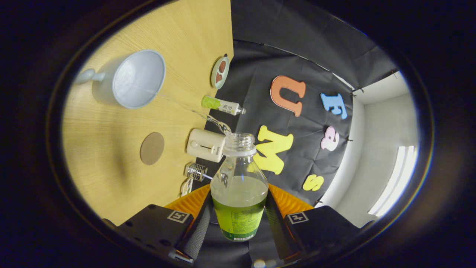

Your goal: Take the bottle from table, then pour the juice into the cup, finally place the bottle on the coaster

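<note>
The table (111, 160) was light wood-grain laminate with a matt finish. The bottle (239, 193), held between the tool (238, 219) fingers, was clear glossy plastic with a printed green label and a ribbed open neck. The tool's pads (196, 232) looked dark and finely ribbed. Beyond the bottle, the cup (130, 80) was smooth, pale, semi-gloss. Beside it, the coaster (152, 148) looked matt brown, like cork.

The one camera rides on the tongs (238, 216) and looks forward along both fingers, which show closest to it. It is rolled hard sideways — the wooden surface (111, 178) stands like a wall on one side, the booth's black cloth on the other. The bottle (240, 190) sits very near the lens (cup (130, 80) and coaster (152, 148) lie well beyond).
</note>
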